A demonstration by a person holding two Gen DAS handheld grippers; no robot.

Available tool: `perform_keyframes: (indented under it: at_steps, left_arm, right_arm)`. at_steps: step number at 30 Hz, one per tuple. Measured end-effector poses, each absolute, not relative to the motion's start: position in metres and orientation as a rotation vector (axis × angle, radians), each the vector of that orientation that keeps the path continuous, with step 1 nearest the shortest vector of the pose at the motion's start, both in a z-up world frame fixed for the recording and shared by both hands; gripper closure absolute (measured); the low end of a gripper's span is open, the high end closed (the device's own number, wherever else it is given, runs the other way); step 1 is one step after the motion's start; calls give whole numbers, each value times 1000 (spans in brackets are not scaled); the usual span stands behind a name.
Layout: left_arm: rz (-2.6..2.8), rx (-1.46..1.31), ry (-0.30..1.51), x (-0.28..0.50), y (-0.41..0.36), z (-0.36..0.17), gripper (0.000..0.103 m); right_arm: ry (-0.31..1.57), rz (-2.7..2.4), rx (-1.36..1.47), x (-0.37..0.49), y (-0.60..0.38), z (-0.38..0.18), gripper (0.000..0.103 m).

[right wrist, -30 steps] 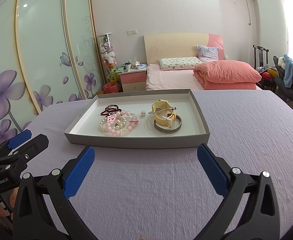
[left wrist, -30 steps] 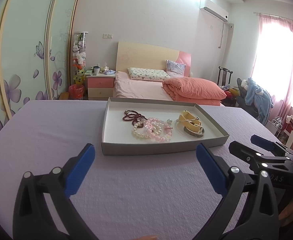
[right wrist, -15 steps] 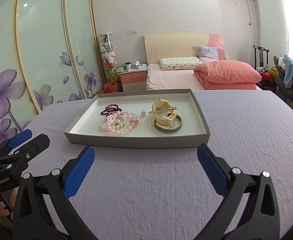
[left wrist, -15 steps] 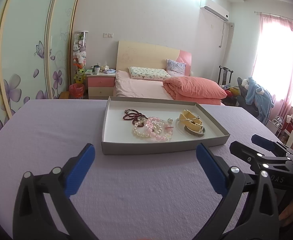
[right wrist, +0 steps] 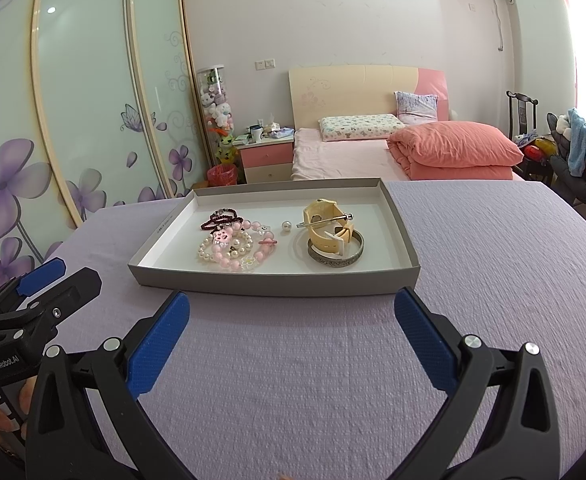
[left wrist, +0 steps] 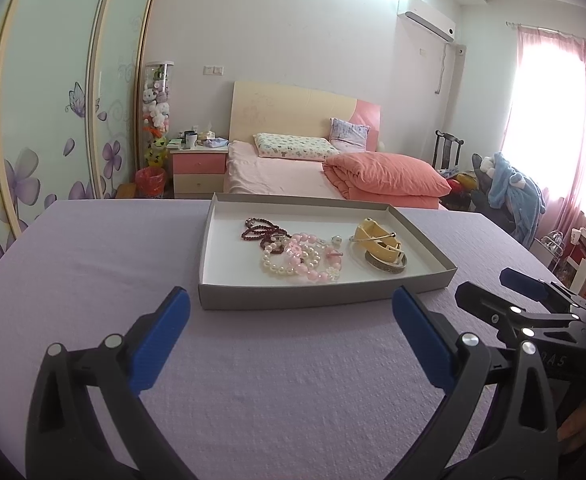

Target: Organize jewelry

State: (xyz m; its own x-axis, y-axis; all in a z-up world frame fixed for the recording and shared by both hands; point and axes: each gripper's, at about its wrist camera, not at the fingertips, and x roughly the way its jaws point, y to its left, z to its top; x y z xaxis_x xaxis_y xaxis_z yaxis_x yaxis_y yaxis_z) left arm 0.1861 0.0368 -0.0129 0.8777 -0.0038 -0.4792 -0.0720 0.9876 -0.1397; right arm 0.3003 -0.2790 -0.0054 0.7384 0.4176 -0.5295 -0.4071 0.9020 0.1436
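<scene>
A shallow grey tray (left wrist: 325,298) (right wrist: 277,282) sits on the lilac table. In it lie a dark red bead bracelet (left wrist: 259,230) (right wrist: 219,218), a white pearl bracelet (left wrist: 273,266) (right wrist: 205,250), a pink bead bracelet (left wrist: 313,274) (right wrist: 233,262), a small silver ball (right wrist: 285,226), a cream watch (left wrist: 379,240) (right wrist: 327,224) and a silver bangle (left wrist: 385,266) (right wrist: 335,258). My left gripper (left wrist: 291,324) (right wrist: 43,284) is open and empty, short of the tray. My right gripper (right wrist: 291,328) (left wrist: 505,292) is open and empty, also in front of the tray.
The table (left wrist: 93,256) is covered with a lilac textured cloth. Behind it stand a bed with a salmon duvet (left wrist: 385,174), a pink nightstand (left wrist: 199,172), sliding wardrobe doors (right wrist: 73,100) on the left, and a chair with clothes (left wrist: 509,192) at the right.
Both grippers have edged very slightly; the tray and jewelry stay where they were. Both grippers stay open.
</scene>
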Motion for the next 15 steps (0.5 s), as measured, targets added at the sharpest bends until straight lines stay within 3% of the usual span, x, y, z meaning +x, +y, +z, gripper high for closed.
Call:
perform_keyframes:
  at_steps: [15]
  left_arm:
    - [41,-163,506,191,36,-13,2]
  right_arm:
    - [584,453,19,301,-279,-5,1]
